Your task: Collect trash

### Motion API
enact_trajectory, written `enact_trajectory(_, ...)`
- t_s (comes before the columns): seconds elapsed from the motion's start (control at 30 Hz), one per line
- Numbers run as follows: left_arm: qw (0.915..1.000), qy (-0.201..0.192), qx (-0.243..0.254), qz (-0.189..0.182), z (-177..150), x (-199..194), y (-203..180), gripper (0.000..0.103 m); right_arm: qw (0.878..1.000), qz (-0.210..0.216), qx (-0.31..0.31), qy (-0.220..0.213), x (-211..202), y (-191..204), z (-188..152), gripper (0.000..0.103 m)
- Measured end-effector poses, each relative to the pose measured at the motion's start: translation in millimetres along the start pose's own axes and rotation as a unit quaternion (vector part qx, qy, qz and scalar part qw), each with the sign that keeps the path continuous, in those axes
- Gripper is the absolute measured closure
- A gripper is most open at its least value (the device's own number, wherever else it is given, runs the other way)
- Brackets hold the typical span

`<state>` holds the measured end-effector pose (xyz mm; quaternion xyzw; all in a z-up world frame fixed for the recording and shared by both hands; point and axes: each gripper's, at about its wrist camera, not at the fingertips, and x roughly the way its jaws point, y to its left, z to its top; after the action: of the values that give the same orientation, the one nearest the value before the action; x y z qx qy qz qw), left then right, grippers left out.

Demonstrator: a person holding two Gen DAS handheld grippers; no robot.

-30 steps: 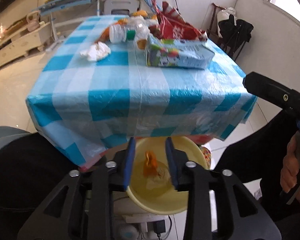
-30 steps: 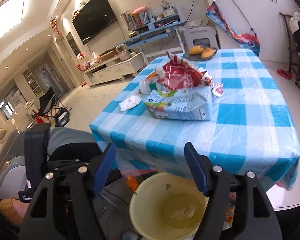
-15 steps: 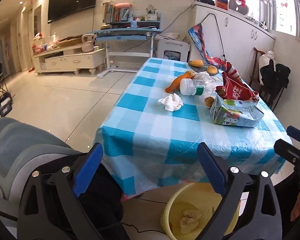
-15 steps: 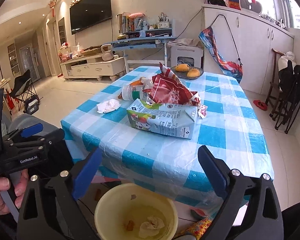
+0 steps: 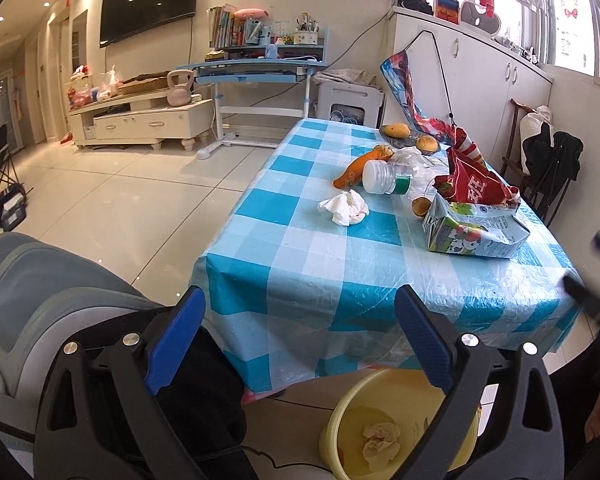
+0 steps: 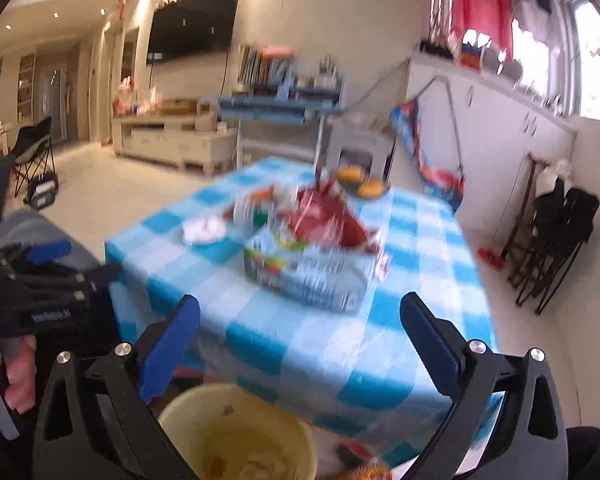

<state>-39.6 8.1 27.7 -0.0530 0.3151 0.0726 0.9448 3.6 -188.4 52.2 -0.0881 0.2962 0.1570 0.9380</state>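
Left gripper (image 5: 296, 338) wide, empty, table (image 5: 340, 280) ahead, bin (image 5: 340, 432) below

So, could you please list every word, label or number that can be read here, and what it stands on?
Nothing reads cleanly enough to quote.
Red snack bag: large white Chinese characters, creased and turned sideways, not surely legible.
Drink carton: small print, too small to read.
White label on the left tool: blurred, unreadable.
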Motion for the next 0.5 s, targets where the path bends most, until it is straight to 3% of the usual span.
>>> enact_trajectory(0.03,1.0000,0.000,0.001,0.000,-0.1,-0.1,-0.5,0.011,0.999,0.020,0.015,0.022,8.0,-2.2,-1.0,0.007)
enact_trajectory(0.1,1.0000,0.000,0.002,0.001,-0.2,0.3,-1.3,0.011,0.999,0.035,0.016,0.000,1.1,-1.4,0.5,0.007)
enact_trajectory(0.2,1.0000,0.001,0.005,0.002,-0.4,0.9,-2.1,0.011,1.000,0.027,-0.003,-0.016,-5.1,5.8,1.9,0.007)
enact_trajectory(0.5,0.9999,0.008,0.007,0.003,-1.5,4.1,-2.1,0.010,0.999,0.041,-0.026,-0.004,2.1,19.3,-4.3,0.007)
